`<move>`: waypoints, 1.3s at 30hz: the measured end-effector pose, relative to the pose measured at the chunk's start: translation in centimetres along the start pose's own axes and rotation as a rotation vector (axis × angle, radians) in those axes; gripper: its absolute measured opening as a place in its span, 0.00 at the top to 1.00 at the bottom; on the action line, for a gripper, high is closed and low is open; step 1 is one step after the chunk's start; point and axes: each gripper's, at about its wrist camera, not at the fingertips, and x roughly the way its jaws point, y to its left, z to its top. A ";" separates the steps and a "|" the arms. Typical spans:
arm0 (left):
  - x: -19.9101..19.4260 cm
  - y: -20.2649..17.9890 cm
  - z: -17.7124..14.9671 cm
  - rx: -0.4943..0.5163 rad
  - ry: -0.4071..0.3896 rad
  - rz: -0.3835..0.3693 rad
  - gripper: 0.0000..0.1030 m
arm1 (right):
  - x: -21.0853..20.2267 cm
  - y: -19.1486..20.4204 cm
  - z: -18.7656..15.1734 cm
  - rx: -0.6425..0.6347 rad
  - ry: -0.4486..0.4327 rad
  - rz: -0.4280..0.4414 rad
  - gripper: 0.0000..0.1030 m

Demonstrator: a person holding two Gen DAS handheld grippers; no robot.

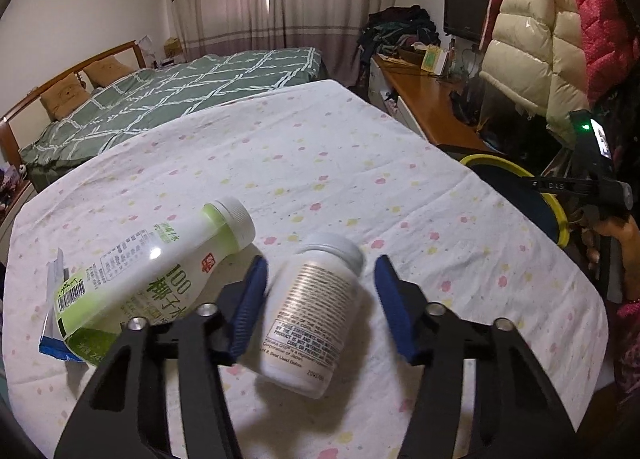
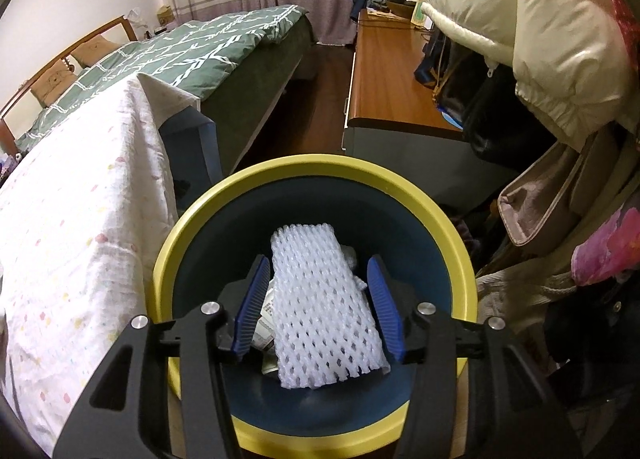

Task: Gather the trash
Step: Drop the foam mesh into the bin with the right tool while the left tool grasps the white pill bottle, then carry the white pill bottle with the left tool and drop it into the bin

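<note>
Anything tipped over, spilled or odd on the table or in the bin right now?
Nothing spilled or damaged. The green drink bottle and white pill bottle both lie on their sides on the tablecloth, caps on. A blue carton lies partly under the drink bottle. In the bin, the foam net lies loosely over other trash.

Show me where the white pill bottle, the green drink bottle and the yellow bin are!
white pill bottle [image 1: 310, 313]: left wrist view, on its printed label.
green drink bottle [image 1: 160, 271]: left wrist view, on its label, mid-body.
yellow bin [image 2: 316, 167]: right wrist view, on the far rim.
</note>
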 end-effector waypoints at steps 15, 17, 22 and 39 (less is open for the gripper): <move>1.2 -2.3 0.8 0.091 0.017 -0.003 0.52 | 0.1 -1.0 -0.9 0.005 0.011 0.047 0.46; 1.9 -2.1 0.9 0.077 0.046 -0.012 0.52 | 0.2 -1.1 -1.0 0.011 0.014 0.057 0.46; 3.2 -1.7 1.0 0.056 0.098 -0.040 0.53 | 0.3 -1.6 -1.1 0.021 0.011 0.077 0.46; 3.5 -14.4 9.1 0.217 0.024 -0.201 0.54 | -5.6 -6.9 -2.3 0.070 -0.109 0.075 0.46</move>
